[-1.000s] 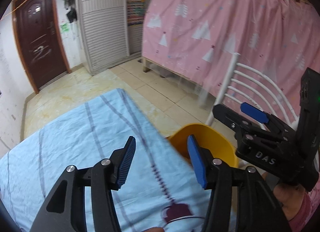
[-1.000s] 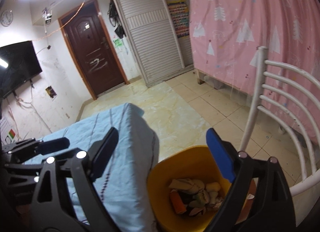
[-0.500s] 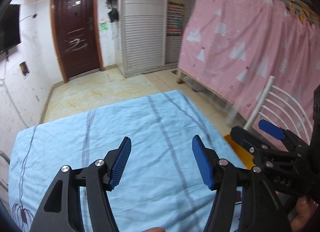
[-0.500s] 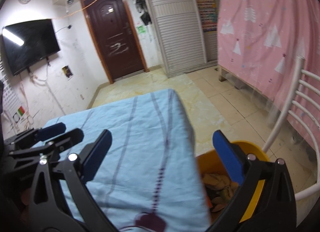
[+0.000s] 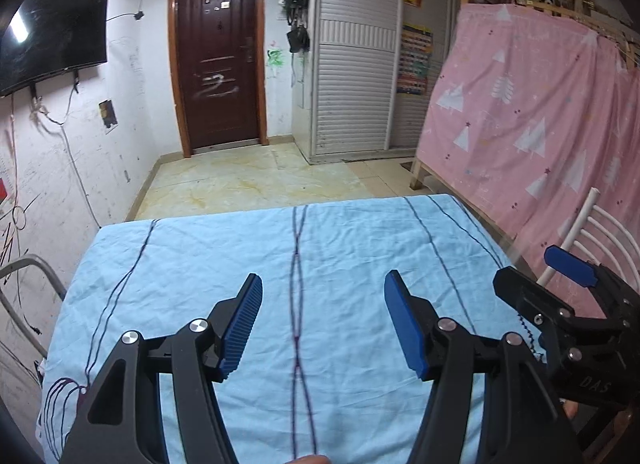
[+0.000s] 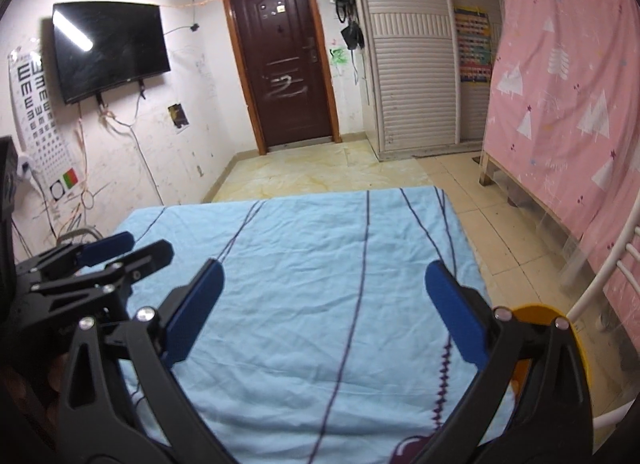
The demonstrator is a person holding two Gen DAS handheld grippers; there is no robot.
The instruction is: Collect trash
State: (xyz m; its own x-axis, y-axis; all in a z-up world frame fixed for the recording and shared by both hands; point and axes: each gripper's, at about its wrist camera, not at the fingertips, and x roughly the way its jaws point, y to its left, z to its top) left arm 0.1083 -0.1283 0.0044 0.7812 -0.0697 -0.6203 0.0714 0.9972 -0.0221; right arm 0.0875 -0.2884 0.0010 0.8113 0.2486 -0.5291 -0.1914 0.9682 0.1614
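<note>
Trash itself cannot be made out from either wrist view; only the rim of the yellow bin shows, a smooth rounded plastic edge just beside the table's right side, behind the right gripper's outer finger; that gripper's jaws stand wide apart with nothing between them, its flat blue pads hovering over the light blue tablecloth; the left gripper is likewise spread wide and holds nothing, its ribbed blue pads above the same wrinkled cloth, which is crossed by thin dark lines; a white slatted chair stands at the right, before a pink curtain.
</note>
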